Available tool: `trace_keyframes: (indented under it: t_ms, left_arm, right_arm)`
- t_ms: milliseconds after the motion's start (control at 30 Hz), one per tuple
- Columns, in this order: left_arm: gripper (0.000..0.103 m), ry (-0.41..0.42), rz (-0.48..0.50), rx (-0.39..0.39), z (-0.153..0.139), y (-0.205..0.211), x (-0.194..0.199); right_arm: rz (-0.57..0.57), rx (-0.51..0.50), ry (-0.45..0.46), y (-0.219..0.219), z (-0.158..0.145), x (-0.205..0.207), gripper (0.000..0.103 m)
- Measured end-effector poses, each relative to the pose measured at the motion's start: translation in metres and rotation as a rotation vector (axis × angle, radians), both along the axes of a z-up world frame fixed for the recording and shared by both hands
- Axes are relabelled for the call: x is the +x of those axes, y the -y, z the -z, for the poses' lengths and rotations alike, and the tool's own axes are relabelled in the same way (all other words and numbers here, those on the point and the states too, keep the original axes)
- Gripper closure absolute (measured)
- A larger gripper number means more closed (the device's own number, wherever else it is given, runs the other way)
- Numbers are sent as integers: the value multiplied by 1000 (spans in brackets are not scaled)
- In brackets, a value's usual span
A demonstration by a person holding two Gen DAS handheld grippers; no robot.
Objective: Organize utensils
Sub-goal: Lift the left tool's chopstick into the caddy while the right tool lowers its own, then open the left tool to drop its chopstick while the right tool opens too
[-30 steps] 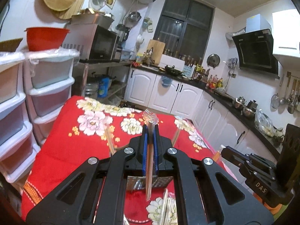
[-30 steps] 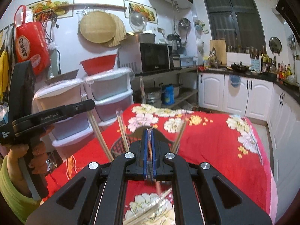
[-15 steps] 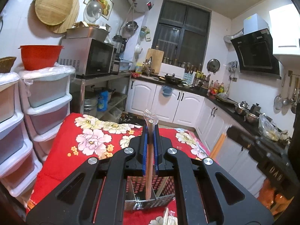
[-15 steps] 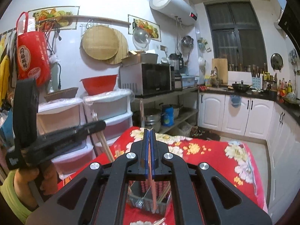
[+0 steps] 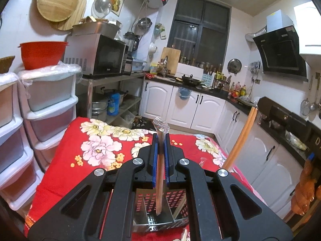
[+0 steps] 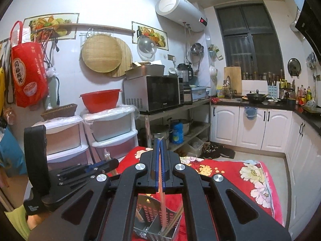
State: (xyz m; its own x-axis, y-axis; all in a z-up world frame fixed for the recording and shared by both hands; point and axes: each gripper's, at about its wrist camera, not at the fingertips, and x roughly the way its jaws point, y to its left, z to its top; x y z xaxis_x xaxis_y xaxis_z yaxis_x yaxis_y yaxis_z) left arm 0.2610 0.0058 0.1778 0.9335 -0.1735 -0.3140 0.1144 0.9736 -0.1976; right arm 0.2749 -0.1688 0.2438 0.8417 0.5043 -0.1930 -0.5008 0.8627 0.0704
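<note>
My left claw (image 5: 160, 140) is clenched on a chopstick in a clear wrapper (image 5: 159, 172), which stands nearly upright at the centre of the left wrist frame, its wrapped top poking above the blue pads and its lower tip hanging over the perforated metal utensil caddy (image 5: 176, 198) at the bottom centre. My right claw (image 6: 159, 146) is clamped on a second reddish chopstick (image 6: 163, 206), whose lower end reaches down into a compartment of that same caddy (image 6: 148, 202) at the bottom of the right wrist frame, beside other chopsticks leaning there. The caddy sits on a red flowered cloth (image 5: 84, 146) spread over the table. In the left wrist view, my right claw's chopstick slants up at the right. White plastic drawers (image 6: 112, 132) are stacked at the left.
</note>
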Motion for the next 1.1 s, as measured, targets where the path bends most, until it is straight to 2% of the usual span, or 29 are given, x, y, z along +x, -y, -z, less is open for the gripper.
trace_keyframes:
  t_ms: [467, 733, 1100]
  left_arm:
    - [102, -64, 8, -73, 39, -18, 22]
    - [102, -100, 1, -70, 61, -24, 27]
    - [101, -112, 27, -60, 68, -23, 20]
  right_arm:
    - [-24, -12, -79, -22, 33, 33, 101]
    - [-50, -27, -135, -37, 61, 50, 101]
    - [-72, -37, -243, -46, 84, 64, 101]
